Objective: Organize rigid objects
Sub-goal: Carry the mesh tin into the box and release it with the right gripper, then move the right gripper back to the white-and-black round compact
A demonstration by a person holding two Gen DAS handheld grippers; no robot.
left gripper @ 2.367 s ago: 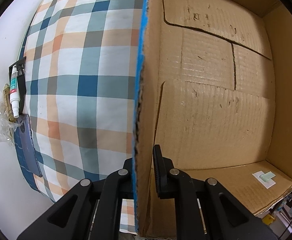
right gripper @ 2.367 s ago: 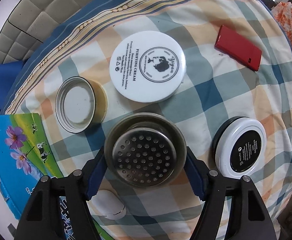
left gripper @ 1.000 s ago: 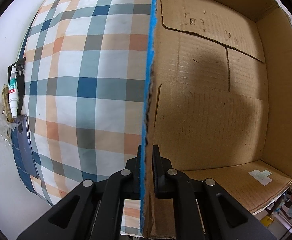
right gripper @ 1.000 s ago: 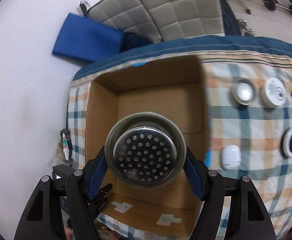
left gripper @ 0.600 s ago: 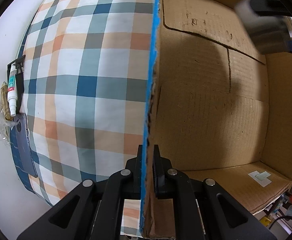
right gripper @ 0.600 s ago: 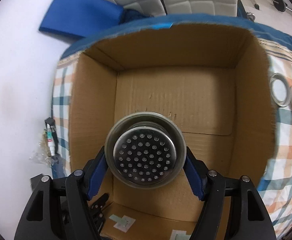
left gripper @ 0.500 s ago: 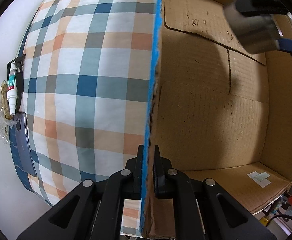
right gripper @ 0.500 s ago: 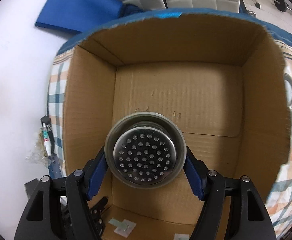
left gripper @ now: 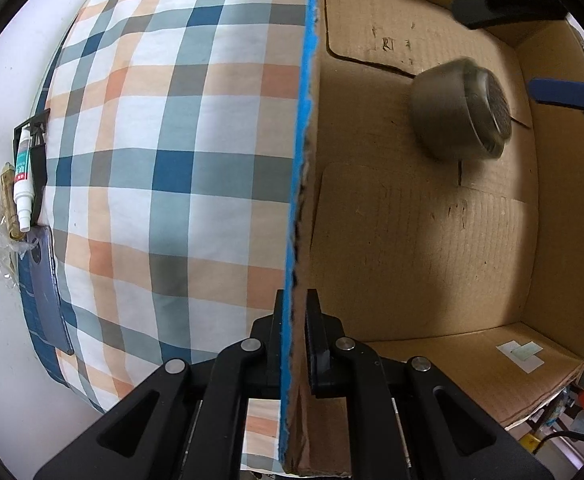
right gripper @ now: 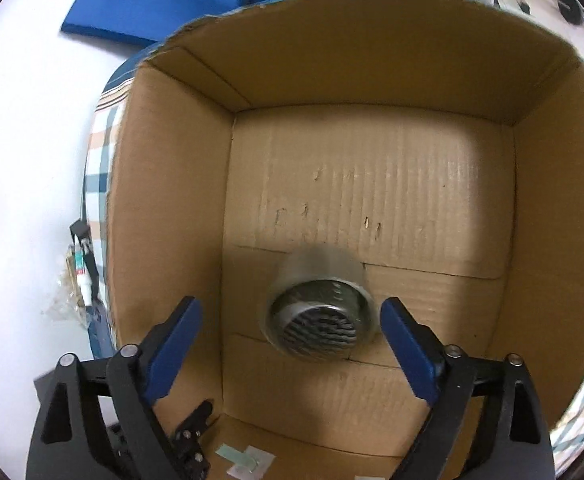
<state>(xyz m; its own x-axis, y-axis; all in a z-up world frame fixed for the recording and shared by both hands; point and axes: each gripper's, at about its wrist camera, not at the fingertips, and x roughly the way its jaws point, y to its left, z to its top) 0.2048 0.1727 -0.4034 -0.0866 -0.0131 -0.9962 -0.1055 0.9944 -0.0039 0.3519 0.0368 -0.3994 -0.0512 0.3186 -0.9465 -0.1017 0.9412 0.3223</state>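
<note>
My left gripper (left gripper: 294, 316) clamps the brown cardboard box (right gripper: 372, 184) wall, steadying it, while my right gripper (right gripper: 290, 334), jaws opening, drops the perforated steel strainer cup (right gripper: 319, 316) at lower centre.

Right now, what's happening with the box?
A person with two handheld grippers is packing loose items into a cardboard box on a plaid-covered surface. The left gripper is clamped on the box's blue-edged wall, steadying it. The right gripper is opening above the box; a perforated metal strainer cup sits blurred between its blue pads, apart from both, apparently dropping toward the box floor. The box looks otherwise empty.
</note>
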